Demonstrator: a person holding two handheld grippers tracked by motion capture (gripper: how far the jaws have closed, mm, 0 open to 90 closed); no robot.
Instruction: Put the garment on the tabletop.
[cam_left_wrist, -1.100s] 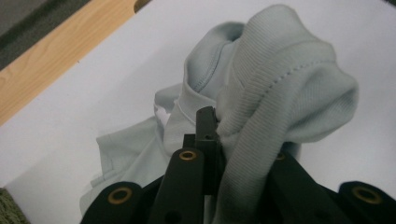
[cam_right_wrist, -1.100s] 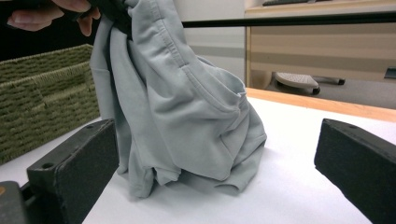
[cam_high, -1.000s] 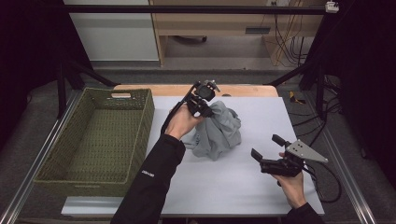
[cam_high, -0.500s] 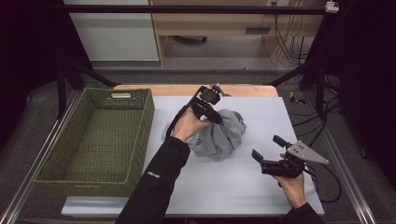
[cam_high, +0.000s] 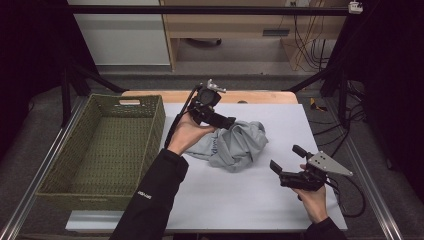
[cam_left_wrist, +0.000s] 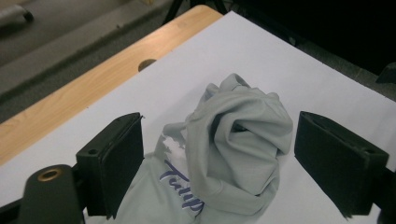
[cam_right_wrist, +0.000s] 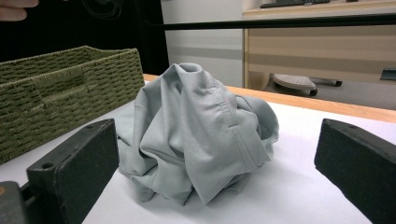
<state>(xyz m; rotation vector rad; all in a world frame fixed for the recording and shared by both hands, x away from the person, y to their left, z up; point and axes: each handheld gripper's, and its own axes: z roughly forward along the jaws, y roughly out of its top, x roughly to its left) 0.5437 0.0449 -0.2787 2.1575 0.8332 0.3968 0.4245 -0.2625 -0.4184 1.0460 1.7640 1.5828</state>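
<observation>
A crumpled grey T-shirt (cam_high: 232, 145) with purple lettering lies in a heap on the white table (cam_high: 250, 205). My left gripper (cam_high: 231, 121) hovers over the heap's far left side. In the left gripper view this gripper (cam_left_wrist: 224, 123) is open, its jaws standing either side of the shirt's bunched top (cam_left_wrist: 238, 140) without touching it. My right gripper (cam_high: 287, 159) is held low near the table's front right, open, a short way from the heap. Its jaws (cam_right_wrist: 222, 130) point straight at the shirt (cam_right_wrist: 196, 130).
A green woven basket (cam_high: 159, 125) stands at the table's left with nothing in it; its side (cam_right_wrist: 56, 93) is in the right gripper view too. A wooden strip (cam_high: 260, 97) runs along the table's far edge. Cables trail off to the right.
The shirt rose in a peak under the left gripper a second ago; now it has slumped into a lower heap and the left gripper stands open above it. The right gripper has hardly moved.
</observation>
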